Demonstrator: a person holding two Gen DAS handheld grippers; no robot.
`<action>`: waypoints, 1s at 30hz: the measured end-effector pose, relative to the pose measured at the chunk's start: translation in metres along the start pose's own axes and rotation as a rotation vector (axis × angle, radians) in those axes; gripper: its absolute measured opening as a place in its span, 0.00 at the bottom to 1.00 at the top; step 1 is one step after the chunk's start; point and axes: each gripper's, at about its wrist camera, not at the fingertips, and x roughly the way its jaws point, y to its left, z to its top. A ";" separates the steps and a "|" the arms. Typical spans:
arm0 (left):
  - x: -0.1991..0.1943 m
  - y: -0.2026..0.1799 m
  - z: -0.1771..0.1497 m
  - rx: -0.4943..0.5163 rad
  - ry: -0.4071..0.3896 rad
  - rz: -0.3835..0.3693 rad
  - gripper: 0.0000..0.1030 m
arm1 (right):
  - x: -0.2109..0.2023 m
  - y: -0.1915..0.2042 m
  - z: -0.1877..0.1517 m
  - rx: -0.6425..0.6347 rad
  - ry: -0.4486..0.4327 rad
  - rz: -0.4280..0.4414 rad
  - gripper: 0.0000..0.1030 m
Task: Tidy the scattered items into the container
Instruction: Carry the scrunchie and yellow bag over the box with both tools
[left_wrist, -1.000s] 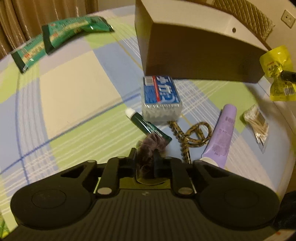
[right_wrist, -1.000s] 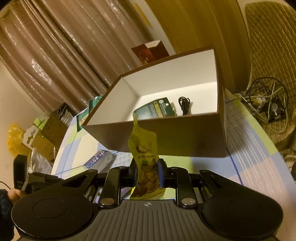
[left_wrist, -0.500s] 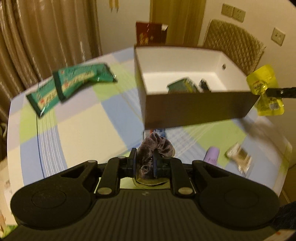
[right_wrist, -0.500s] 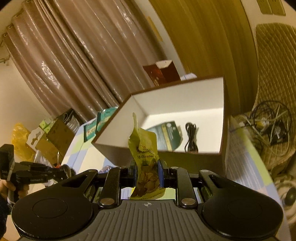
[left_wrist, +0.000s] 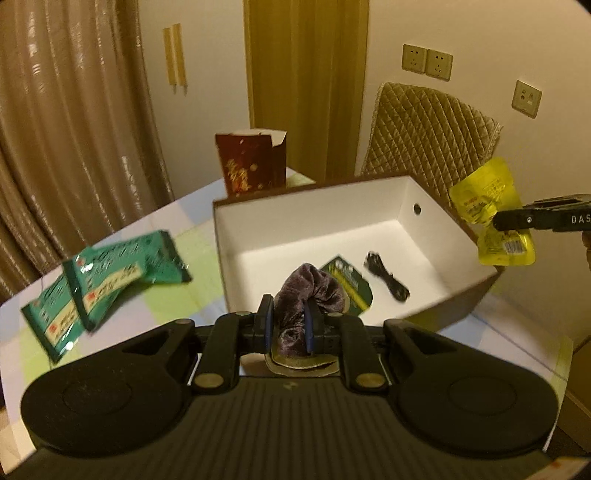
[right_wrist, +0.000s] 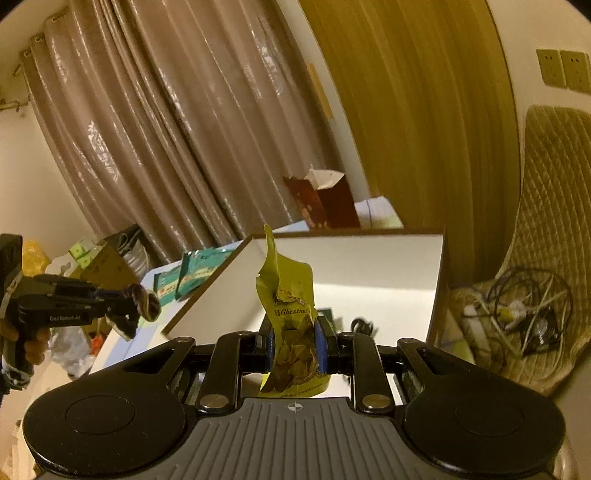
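My left gripper (left_wrist: 289, 322) is shut on a purple velvet scrunchie (left_wrist: 308, 291), held in the air at the near wall of the brown box (left_wrist: 373, 225) with a white inside. A green packet (left_wrist: 345, 280) and a black cable (left_wrist: 386, 276) lie on the box floor. My right gripper (right_wrist: 295, 345) is shut on a yellow chestnut pouch (right_wrist: 286, 295), held upright just over the box (right_wrist: 369, 254) rim. In the left wrist view that pouch (left_wrist: 489, 212) hangs at the box's right side. In the right wrist view the left gripper (right_wrist: 122, 308) with the scrunchie (right_wrist: 142, 299) is at far left.
Two green snack packets (left_wrist: 99, 280) lie on the checked tablecloth (left_wrist: 177, 291) left of the box. A dark red carton (left_wrist: 253, 162) stands behind the box. A quilted chair (left_wrist: 428, 136) is at the far right. Tangled cables (right_wrist: 517, 306) lie on it.
Both grippers rose with their loads. The left one lifted the scrunchie from the table items up to the box's near wall. The right one carried the pouch closer over the box.
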 end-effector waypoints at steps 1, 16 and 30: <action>0.006 -0.002 0.006 0.007 0.004 0.004 0.13 | 0.003 -0.002 0.003 -0.006 0.001 -0.002 0.18; 0.084 -0.024 0.043 0.068 0.098 0.042 0.13 | 0.058 -0.025 0.034 -0.101 0.084 -0.039 0.18; 0.177 -0.029 0.060 0.107 0.231 0.098 0.13 | 0.144 -0.024 0.033 -0.409 0.236 -0.093 0.18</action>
